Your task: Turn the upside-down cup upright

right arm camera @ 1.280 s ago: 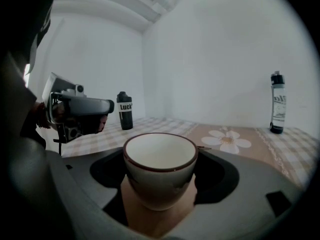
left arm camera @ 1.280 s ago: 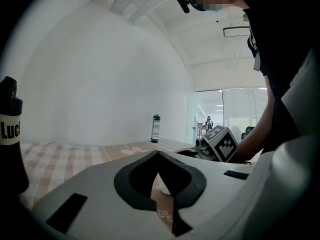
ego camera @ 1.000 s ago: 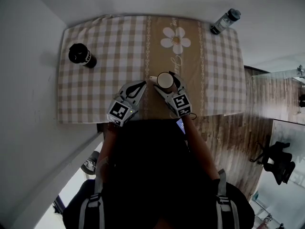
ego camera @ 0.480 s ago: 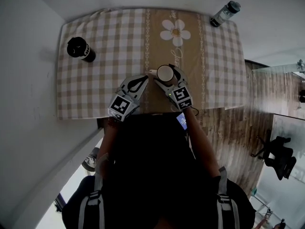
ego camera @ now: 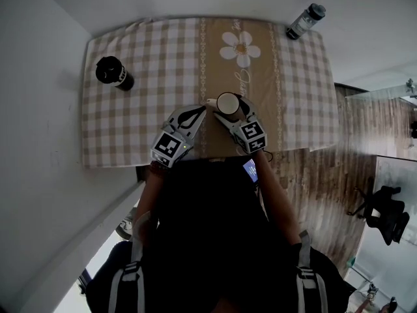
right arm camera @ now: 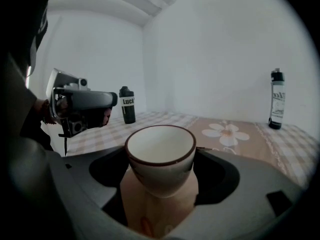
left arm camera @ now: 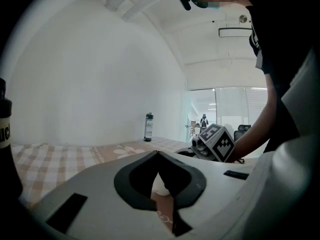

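Hardly anything has shifted. Near the checked table's [ego camera: 130, 122] front edge, the left gripper [left arm camera: 159, 156] is pinched shut and empty. The right gripper [ego camera: 229, 111] still clamps the white cup [right arm camera: 160, 154], mouth up. It looks light, glazed and brittle, so hold its lower walls.

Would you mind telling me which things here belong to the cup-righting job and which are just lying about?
Part of the job: the cup, rim up, held in the right gripper; the left gripper, shut, close beside it.
Just lying about: the black bottle; the clear bottle; the checked tablecloth under everything.
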Demonstrator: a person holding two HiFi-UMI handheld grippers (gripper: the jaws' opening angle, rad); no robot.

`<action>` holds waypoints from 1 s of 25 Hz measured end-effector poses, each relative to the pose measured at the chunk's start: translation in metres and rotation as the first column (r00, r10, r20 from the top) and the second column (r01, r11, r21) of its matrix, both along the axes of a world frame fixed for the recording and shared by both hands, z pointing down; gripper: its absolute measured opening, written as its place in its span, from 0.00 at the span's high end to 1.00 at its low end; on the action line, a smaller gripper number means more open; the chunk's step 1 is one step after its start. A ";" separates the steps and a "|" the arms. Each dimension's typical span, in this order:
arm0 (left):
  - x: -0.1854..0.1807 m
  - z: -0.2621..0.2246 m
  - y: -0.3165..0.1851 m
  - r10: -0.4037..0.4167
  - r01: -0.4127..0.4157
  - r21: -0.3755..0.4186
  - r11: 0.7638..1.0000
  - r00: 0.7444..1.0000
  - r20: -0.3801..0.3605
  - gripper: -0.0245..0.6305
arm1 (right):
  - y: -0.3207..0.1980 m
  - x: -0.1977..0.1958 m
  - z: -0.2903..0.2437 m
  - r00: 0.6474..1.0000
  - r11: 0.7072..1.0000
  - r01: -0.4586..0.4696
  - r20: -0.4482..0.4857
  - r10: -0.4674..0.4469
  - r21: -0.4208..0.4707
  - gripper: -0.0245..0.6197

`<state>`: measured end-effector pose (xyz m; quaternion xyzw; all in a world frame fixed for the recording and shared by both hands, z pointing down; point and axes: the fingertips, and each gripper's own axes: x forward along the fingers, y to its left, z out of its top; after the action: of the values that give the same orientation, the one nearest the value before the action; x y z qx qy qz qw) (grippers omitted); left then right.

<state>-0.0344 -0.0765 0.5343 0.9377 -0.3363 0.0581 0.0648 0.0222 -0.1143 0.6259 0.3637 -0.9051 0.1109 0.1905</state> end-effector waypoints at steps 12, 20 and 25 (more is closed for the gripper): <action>0.003 -0.013 -0.028 -0.088 0.088 0.030 0.996 0.996 0.006 0.97 | 0.002 0.024 -0.058 0.992 0.997 -0.057 0.118 0.049 0.061 0.34; -0.004 -0.039 -0.047 -0.240 0.240 0.097 0.966 0.971 -0.012 0.97 | -0.003 0.029 -0.129 0.983 0.959 -0.131 0.160 0.092 0.251 0.56; -0.007 -0.059 -0.052 -0.296 0.300 0.137 0.944 0.954 -0.047 0.97 | -0.002 0.025 -0.159 0.979 0.911 -0.179 0.157 0.128 0.371 0.77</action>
<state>-0.0414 -0.1282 0.4757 0.8790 -0.4765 0.0115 0.0102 0.0470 -0.1166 0.4668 0.4561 -0.8881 -0.0303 0.0473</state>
